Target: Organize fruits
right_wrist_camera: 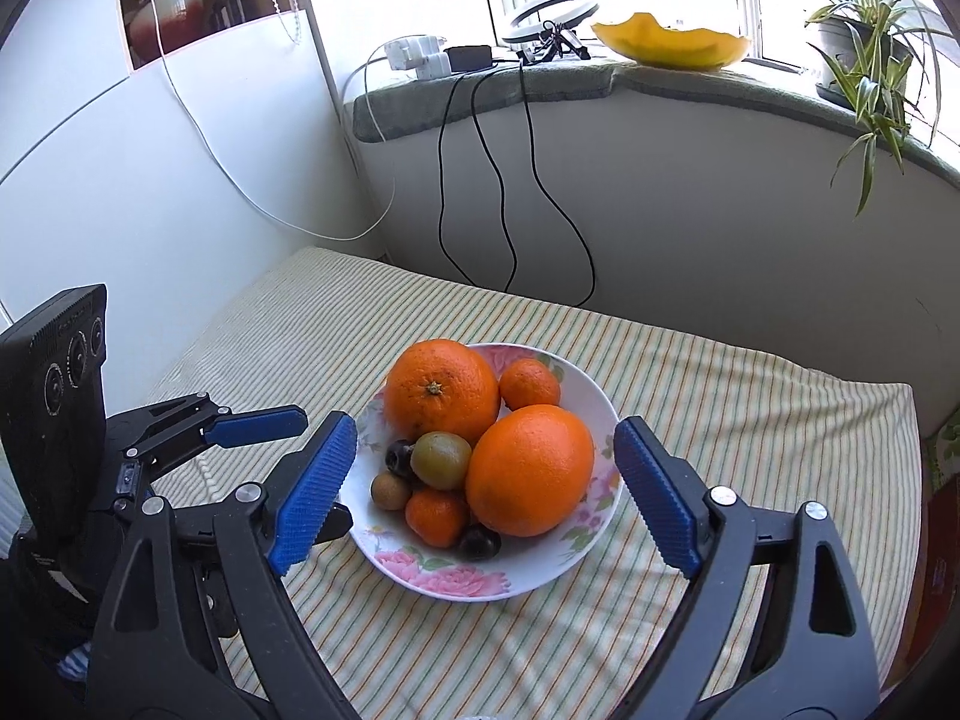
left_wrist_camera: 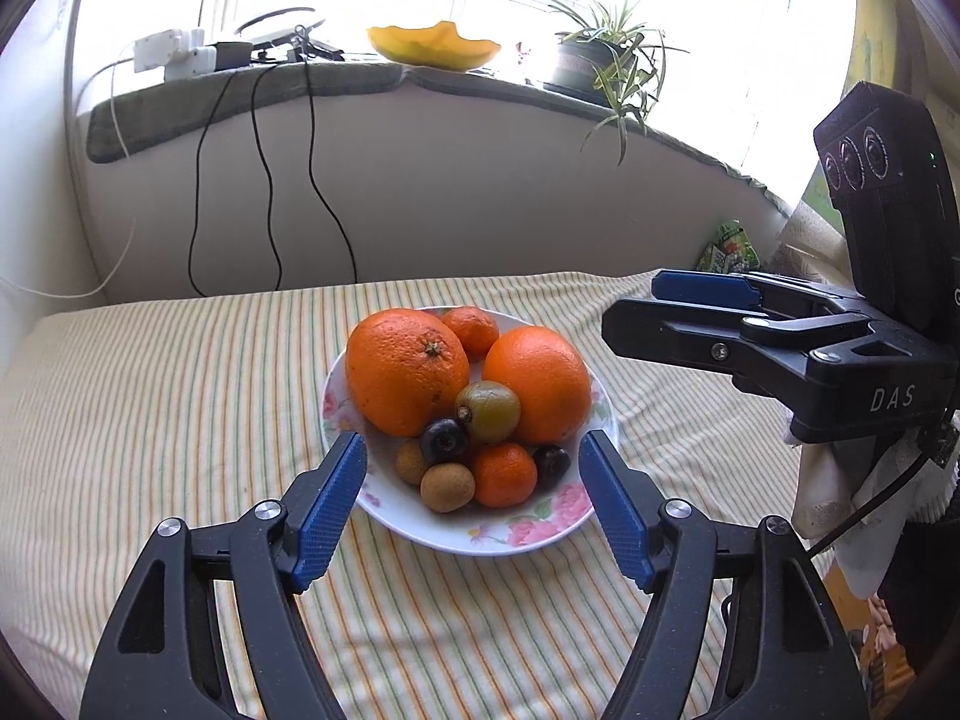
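A flowered white plate sits on the striped cloth. It holds two big oranges, a kiwi, two mandarins, two dark plums and small brown fruits. My left gripper is open, its blue pads straddling the plate's near side, touching nothing. My right gripper is open too, hovering over the near edge of the plate with its pads either side of the fruit pile and clear of it. It also shows at the right of the left wrist view.
Behind the cloth a low wall rises to a windowsill with a yellow bowl, a potted plant and a power strip. Black cables hang down the wall. A green packet lies at the far right.
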The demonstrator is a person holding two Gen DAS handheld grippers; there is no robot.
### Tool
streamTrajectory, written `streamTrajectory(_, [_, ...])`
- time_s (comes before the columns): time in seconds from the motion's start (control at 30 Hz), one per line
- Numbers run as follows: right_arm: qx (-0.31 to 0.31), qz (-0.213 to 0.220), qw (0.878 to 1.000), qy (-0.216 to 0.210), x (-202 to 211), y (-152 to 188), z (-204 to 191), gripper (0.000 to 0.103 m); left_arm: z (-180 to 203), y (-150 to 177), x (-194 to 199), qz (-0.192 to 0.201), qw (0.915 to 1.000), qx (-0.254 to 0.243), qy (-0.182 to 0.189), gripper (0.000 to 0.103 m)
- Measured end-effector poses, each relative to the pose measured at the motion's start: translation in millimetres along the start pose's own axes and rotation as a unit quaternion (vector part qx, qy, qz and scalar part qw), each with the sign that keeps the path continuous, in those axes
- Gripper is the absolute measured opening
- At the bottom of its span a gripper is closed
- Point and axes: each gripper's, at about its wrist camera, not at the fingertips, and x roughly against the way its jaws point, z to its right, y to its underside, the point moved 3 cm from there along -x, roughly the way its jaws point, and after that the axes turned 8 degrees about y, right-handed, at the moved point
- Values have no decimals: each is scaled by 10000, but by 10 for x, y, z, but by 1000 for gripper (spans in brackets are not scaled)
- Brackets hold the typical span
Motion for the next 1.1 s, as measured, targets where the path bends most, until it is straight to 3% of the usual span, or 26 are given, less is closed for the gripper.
streamTrajectory(0.47, [-482,565,9967,335,380,288,38,102,-34,69,194,183,9992,134,-325,80])
streamTrajectory(1.1, [-782,521,9950,330,447,449,85,103,34,79,329,314,9980,86,-540,80])
